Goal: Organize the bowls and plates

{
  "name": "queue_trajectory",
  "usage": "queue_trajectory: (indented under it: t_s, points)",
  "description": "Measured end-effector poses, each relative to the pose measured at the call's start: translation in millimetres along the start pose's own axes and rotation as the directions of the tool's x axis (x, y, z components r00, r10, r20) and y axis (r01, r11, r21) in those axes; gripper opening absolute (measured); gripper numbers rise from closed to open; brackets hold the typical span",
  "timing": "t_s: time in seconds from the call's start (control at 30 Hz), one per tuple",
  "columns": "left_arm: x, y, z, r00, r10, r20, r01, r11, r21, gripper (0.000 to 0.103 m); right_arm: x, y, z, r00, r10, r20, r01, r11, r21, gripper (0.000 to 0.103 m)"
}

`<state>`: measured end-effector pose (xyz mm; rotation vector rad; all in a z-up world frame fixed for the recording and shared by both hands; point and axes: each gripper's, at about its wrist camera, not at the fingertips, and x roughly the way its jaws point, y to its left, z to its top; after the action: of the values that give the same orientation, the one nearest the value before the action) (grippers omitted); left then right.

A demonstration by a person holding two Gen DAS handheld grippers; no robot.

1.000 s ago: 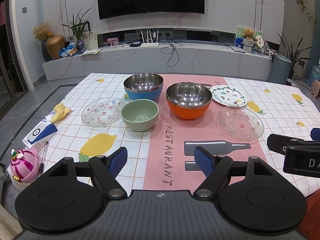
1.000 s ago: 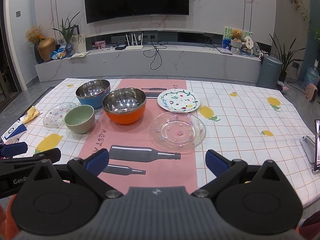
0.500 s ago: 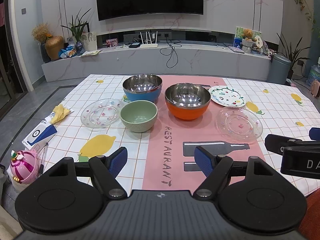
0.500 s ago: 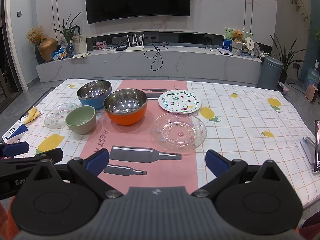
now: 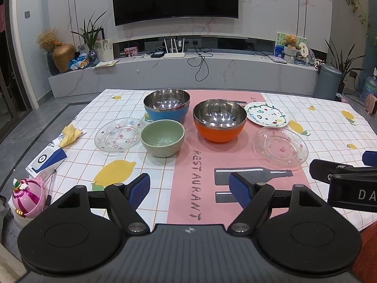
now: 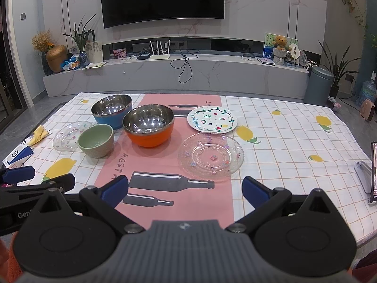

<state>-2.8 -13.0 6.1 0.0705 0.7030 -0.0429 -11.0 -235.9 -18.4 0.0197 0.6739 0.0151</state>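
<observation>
- Left wrist view: the left gripper [image 5: 189, 188] hangs above the near edge of the table [image 5: 329, 127], jaws spread apart and holding nothing; its blue fingertips [image 5: 140, 188] frame the pink runner [image 5: 200, 162].
- Right wrist view: the right gripper [image 6: 185, 191] is likewise spread wide and empty, low over the printed bottles, with the near glass plate [image 6: 211, 155] just ahead of it.
- Where the dishes sit: the green bowl [image 5: 162, 138] is beside the left glass plate [image 5: 117, 134]; the blue steel bowl [image 5: 166, 103] is behind them, the orange steel bowl [image 5: 219, 119] stands on the runner, and the painted plate [image 5: 267, 116] lies behind the near glass plate.
- Nothing is stacked yet, so I judge the task to be at its start, with the approach as the step in hand.
- To do it well, I would take the near glass plate by its rim at a shallow angle, one finger sliding under the edge, since it lies flat on cloth and glass may slip.
- Bowls look best nested smallest into largest; grip the wall, not the base.
- Compared with a second ago, both cameras sit slightly farther back and higher, with dishes a touch lower in view; no dish has moved and both claws remain spread.
</observation>
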Motion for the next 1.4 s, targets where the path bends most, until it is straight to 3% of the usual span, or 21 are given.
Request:
queue_trajectory:
  t_s: [0.9, 1.07, 1.23, 1.4]
  points:
    - [-2.1, 0.4, 3.3, 1.000, -0.005, 0.005, 0.005, 1.000, -0.002, 0.089, 6.1, 1.6, -2.2, 1.000, 0.006, -0.010, -0.006, 1.000, -0.006, 0.101]
    - [3.8, 6.8, 14.0, 1.000, -0.031, 0.005, 0.031, 0.999, -0.013, 0.082, 12.9, -2.9, 3.1, 1.000, 0.017, -0.001, -0.017, 1.000, 0.016, 0.100]
    - [20.2, 13.0, 24.4, 0.996, -0.093, -0.007, 0.093, 0.994, -0.049, 0.065, 26.7, -3.7, 12.6, 0.999, 0.035, 0.011, -0.035, 0.999, 0.020, 0.100]
    - [45.2, 13.6, 43.5, 0.987, -0.161, -0.014, 0.159, 0.983, -0.089, 0.051, 51.3, -2.8, 30.0, 0.999, 0.048, 0.003, -0.048, 0.998, 0.030, 0.082]
